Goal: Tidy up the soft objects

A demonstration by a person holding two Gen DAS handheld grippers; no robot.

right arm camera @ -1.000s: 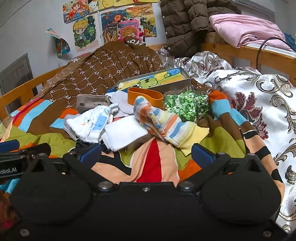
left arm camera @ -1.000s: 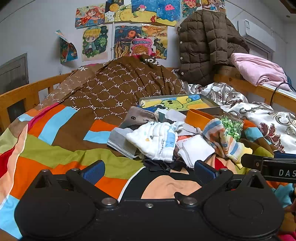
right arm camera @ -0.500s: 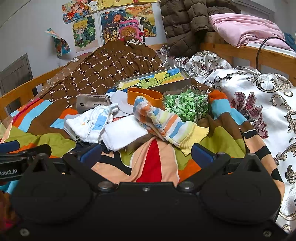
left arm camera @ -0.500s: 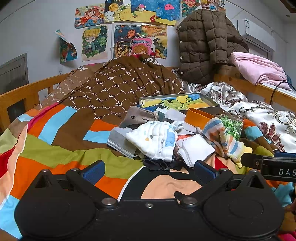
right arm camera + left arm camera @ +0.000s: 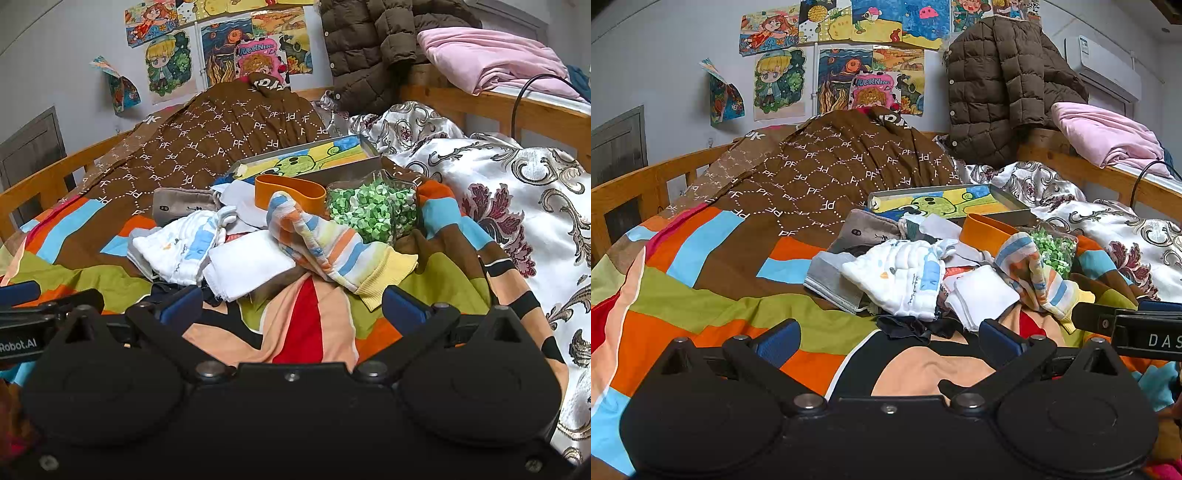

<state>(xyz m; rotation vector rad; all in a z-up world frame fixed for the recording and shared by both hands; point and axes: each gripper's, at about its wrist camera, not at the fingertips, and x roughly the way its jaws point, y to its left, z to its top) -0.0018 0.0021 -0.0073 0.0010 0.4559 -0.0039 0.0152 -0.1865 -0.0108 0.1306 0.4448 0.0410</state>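
Observation:
A heap of small cloth items lies on the colourful bedspread (image 5: 701,306): a white printed cloth (image 5: 901,277) (image 5: 177,251), a folded white cloth (image 5: 986,295) (image 5: 247,262), a striped sock (image 5: 1034,277) (image 5: 332,247), a grey piece (image 5: 831,277), a taupe piece (image 5: 868,230) (image 5: 181,208) and a dark scrap (image 5: 912,328). My left gripper (image 5: 888,341) is open and empty just short of the heap. My right gripper (image 5: 291,310) is open and empty before the striped sock. Each gripper shows at the edge of the other's view.
Behind the heap are an orange band (image 5: 288,188), a clear box of green bits (image 5: 373,210) and a flat illustrated tin (image 5: 303,158). A brown quilt (image 5: 831,173), a floral white duvet (image 5: 517,192), a wooden bed rail (image 5: 635,192) and a hung coat (image 5: 1001,88) surround them.

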